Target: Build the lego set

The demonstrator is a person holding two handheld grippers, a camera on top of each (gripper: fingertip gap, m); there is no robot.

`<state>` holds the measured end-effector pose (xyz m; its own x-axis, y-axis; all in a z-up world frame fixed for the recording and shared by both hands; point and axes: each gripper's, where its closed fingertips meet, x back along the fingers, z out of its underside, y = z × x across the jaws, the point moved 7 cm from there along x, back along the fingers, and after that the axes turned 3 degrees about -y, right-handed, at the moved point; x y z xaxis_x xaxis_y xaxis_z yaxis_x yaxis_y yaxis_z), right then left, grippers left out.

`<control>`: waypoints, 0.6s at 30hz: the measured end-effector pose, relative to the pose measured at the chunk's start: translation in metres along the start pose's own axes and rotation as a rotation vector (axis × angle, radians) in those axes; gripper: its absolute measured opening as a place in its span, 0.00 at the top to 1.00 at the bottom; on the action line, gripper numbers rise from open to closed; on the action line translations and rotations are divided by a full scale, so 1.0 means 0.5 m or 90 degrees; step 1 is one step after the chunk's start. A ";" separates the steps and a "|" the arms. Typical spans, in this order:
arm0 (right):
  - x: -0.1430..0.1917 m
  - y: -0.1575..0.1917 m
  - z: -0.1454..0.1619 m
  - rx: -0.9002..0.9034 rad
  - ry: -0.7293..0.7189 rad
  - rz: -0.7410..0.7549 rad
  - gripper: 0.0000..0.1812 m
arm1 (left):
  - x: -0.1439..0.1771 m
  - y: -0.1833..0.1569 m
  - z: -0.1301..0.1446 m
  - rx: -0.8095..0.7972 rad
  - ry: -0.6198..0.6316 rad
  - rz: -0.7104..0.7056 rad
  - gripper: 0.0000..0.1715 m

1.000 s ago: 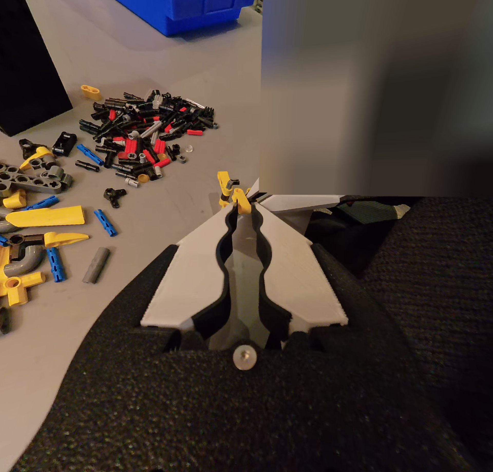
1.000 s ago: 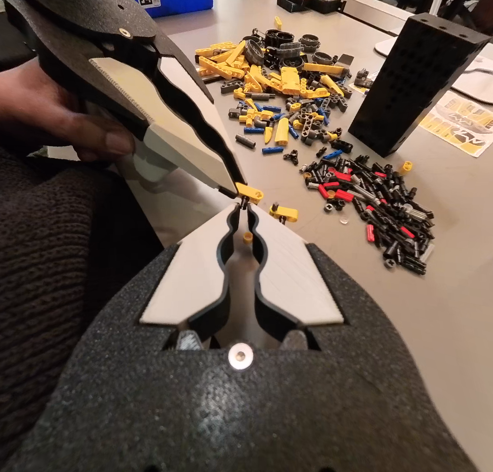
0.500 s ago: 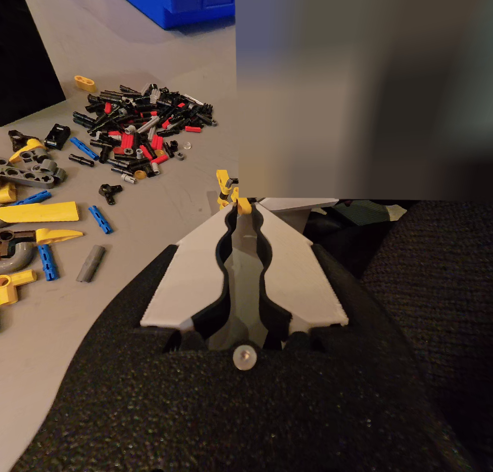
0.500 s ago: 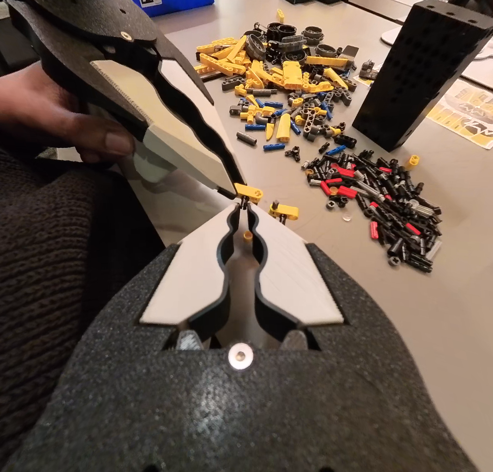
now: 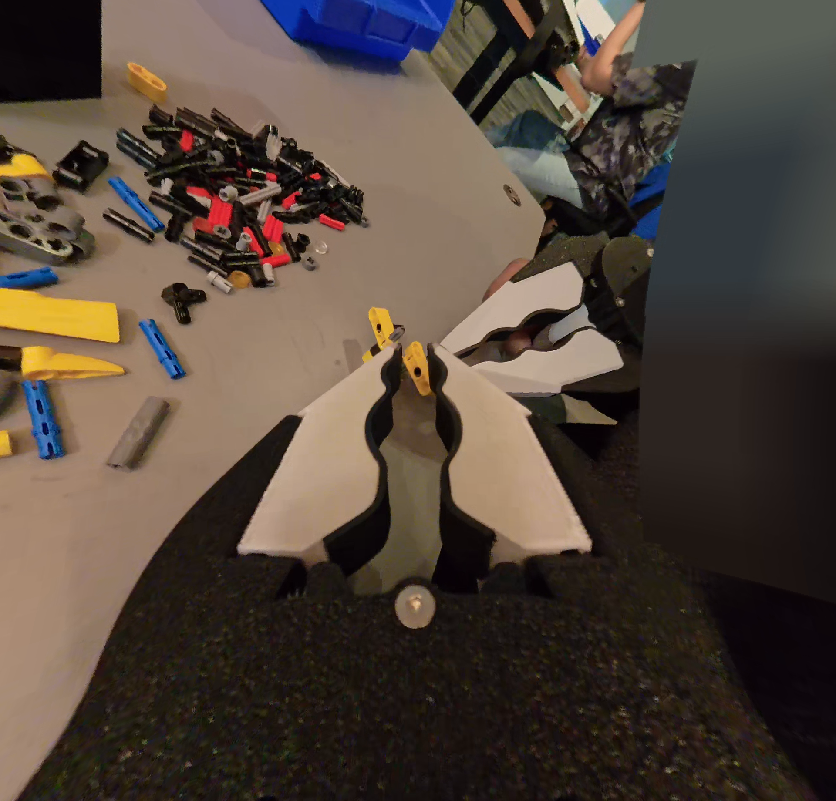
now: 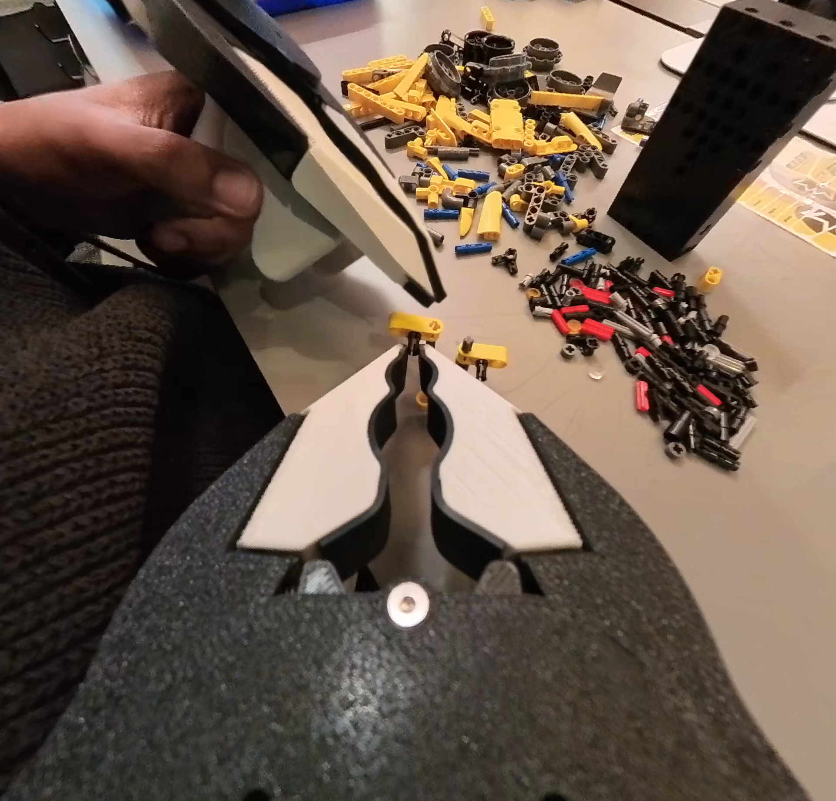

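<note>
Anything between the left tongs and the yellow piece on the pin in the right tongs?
Nothing visible: left tongs hover just above the yellow piece, a clear gap between them; right tongs grip its black pin.

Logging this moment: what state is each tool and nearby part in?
left tool: slightly open, empty
right tool: shut on black pin
black pin: plugged into yellow beam
yellow beam: atop pin, apart from left tool
second yellow beam: lying on table, pins fitted

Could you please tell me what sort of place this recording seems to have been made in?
Probably a shared workshop or lab with a grey table. Sorted heaps of toy building parts lie on it, a yellow beam pile and a black and red pin pile, beside a blue storage bin. Another person sits at a farther desk.
</note>
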<state>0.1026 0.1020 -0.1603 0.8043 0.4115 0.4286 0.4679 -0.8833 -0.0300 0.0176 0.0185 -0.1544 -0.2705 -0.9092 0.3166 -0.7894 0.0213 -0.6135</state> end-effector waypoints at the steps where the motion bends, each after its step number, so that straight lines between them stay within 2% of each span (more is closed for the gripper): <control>1: 0.000 0.000 0.000 0.002 0.001 0.000 0.97 | -0.002 0.001 0.002 0.003 0.006 -0.003 0.94; 18: 0.000 -0.003 0.001 -0.011 0.003 -0.012 0.97 | -0.005 0.001 0.008 0.013 0.028 -0.001 1.00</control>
<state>0.1019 0.1032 -0.1607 0.7938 0.4273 0.4327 0.4767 -0.8791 -0.0063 0.0202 0.0190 -0.1585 -0.2928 -0.8903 0.3487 -0.7783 0.0101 -0.6278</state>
